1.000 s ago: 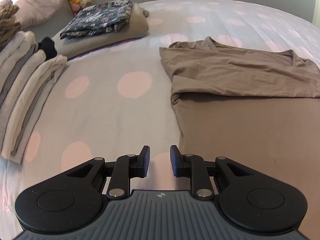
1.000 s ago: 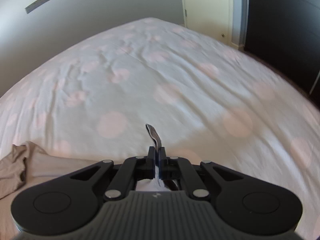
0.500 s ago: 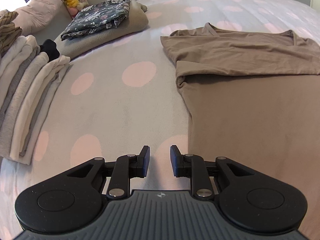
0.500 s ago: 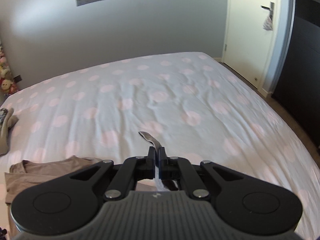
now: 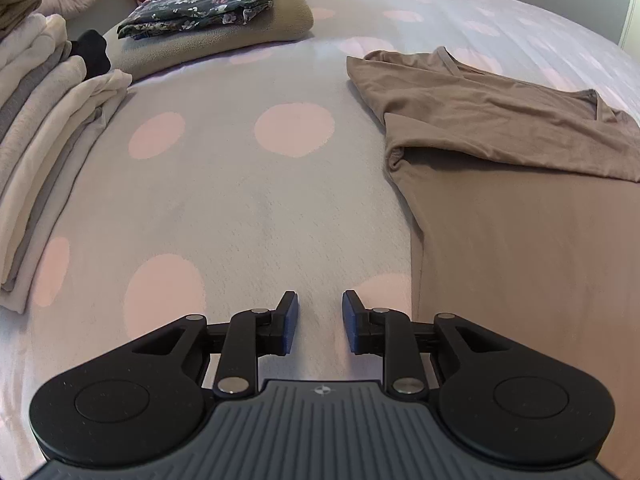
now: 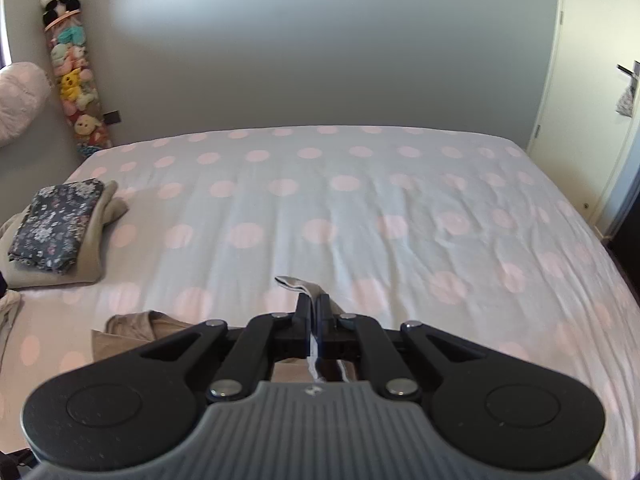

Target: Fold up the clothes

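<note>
A tan shirt (image 5: 500, 140) lies flat on the dotted bed sheet (image 5: 240, 200), its top part folded across, to the right of my left gripper (image 5: 320, 304). That gripper hovers low over bare sheet just left of the shirt's edge; its jaws are opening and nothing is between them. In the right wrist view my right gripper (image 6: 313, 304) is shut on an edge of the tan shirt; a strip of the fabric (image 6: 294, 282) pokes out past the fingertips. More of the shirt (image 6: 128, 328) shows below left, partly hidden by the gripper body.
A row of folded white and grey clothes (image 5: 40, 120) lines the left. A floral folded cloth (image 5: 200, 0) rests on a beige blanket (image 5: 280, 24) at the back left. Wall, a plush toy column (image 6: 74, 76) and a door (image 6: 592, 120) stand beyond the bed.
My right gripper has risen and rolled level with the shirt edge still in it, so the far wall now shows. The left gripper has crept closer to the sheet, its jaws slightly wider.
</note>
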Demonstrator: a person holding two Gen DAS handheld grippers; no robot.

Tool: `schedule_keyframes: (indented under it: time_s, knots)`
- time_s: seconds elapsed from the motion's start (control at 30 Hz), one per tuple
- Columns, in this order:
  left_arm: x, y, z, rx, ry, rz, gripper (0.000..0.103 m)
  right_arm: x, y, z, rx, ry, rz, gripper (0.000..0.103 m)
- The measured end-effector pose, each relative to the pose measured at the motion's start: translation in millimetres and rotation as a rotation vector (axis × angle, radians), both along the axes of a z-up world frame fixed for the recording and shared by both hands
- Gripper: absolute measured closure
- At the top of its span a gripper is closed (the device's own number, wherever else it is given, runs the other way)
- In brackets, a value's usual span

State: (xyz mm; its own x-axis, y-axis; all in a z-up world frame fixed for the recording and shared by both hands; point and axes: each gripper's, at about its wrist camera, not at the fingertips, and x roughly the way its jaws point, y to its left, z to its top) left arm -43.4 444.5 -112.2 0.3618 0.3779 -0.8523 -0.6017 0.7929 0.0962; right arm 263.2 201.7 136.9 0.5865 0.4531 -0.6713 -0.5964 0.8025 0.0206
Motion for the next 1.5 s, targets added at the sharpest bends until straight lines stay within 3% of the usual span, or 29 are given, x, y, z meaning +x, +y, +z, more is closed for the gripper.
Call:
schedule_keyframes:
  time_s: [0.53,0.67,0.97,1.17,1.23,1.37,1.5]
  knots:
    - [6.6,17.2,-3.8,-0.02,-0.047,-0.021,0.077,-55.3,142.5,-4.9,0.047,0.061,0.27,0.1]
    - [5.3,20.5,-2.8,-0.036,-0.053,-0.028,0.076,-63.9,170.6,-27.4,0.031,0.094,0.318,0.1]
    - [1.4,31.1,-1.2,-0.097,-0.078,-0.016,0.074,-82.0,217.4,-128.9,-0.011,0.27,0.395,0.1]
    - [0.7,37.8,-2.7,-0.117,-0.106,0.001,0.07,-90.6,241.5,-179.7,-0.004,0.362,0.427,0.099]
    - [-0.4,41.6,-2.7,-0.132,-0.125,0.015,0.07,-93.5,246.5,-190.2,0.0,0.377,0.441,0.099]
    - [-2.7,46.4,-1.9,-0.146,-0.149,0.025,0.07,-101.0,251.0,-201.2,0.011,0.387,0.484,0.087]
    - [-7.8,54.9,-0.4,-0.179,-0.185,0.064,0.07,-110.0,241.5,-200.3,0.041,0.409,0.52,0.087]
